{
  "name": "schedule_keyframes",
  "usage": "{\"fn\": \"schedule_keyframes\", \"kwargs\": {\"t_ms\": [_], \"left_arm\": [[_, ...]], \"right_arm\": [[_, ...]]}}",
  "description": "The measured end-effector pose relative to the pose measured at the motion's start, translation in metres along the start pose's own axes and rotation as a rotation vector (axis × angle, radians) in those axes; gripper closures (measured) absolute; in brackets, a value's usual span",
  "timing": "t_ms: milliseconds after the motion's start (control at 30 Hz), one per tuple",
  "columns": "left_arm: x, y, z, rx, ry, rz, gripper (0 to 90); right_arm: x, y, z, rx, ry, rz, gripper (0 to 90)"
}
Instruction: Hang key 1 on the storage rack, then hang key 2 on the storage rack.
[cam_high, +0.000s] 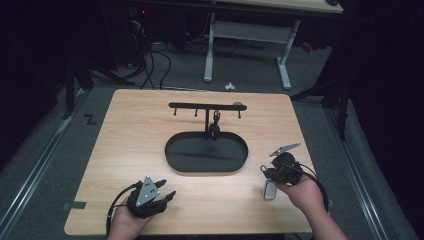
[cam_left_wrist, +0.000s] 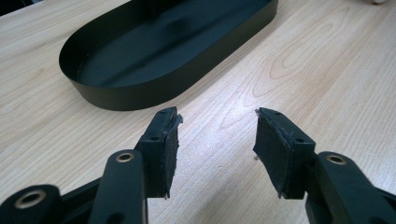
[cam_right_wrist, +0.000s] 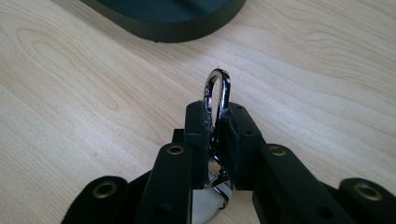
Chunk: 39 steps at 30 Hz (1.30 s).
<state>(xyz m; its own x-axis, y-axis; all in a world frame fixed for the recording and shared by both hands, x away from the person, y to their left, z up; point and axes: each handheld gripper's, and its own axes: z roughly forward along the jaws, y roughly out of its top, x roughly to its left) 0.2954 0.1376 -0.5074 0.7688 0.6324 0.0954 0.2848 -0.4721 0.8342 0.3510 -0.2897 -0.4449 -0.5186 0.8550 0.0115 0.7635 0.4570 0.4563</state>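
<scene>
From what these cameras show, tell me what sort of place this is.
Most likely a lab or recording workspace, not a home. A bare wooden table stands on grey carpet among dark surroundings, loose cables trail across the floor behind it, and the white frame of a desk stands beyond.

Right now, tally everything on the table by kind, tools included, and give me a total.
Hand-held tools: 2, left tool open, right tool shut on the key ring
Key rings with a tag: 2, the other key ring hanging on the rack
Racks with an oval tray base: 1
Total: 5
</scene>
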Motion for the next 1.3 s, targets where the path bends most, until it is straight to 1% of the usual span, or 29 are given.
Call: {"fn": "schedule_keyframes", "kwargs": {"t_ms": [167,400,700,800,867,1067,1200,1300], "left_arm": [[0.0,0.0,0.0,-0.004,0.001,-0.001,49.3],[0.001,0.0,-0.001,-0.005,0.002,-0.001,49.2],[0.001,0.0,-0.001,-0.008,0.001,-0.002,49.2],[0.002,-0.001,-0.001,-0.01,-0.001,-0.006,49.2],[0.002,-0.001,-0.001,-0.016,-0.002,-0.016,49.2],[0.005,0.0,-0.001,-0.021,0.003,-0.011,49.2],[0.007,-0.001,-0.003,-0.023,0.003,-0.023,49.2],[0.006,-0.001,-0.003,-0.024,0.008,-0.022,49.2]], "right_arm": [[0.0,0.004,-0.01,-0.009,-0.007,-0.007,80.7],[0.003,0.012,-0.023,-0.021,-0.011,-0.015,80.7],[0.005,0.021,-0.035,-0.034,-0.017,-0.023,80.7],[0.006,0.024,-0.038,-0.038,-0.016,-0.024,80.7],[0.007,0.026,-0.039,-0.044,-0.016,-0.026,80.7],[0.008,0.034,-0.041,-0.047,-0.024,-0.03,80.7],[0.01,0.041,-0.042,-0.047,-0.029,-0.045,80.7],[0.011,0.046,-0.043,-0.05,-0.029,-0.055,80.7]]}}
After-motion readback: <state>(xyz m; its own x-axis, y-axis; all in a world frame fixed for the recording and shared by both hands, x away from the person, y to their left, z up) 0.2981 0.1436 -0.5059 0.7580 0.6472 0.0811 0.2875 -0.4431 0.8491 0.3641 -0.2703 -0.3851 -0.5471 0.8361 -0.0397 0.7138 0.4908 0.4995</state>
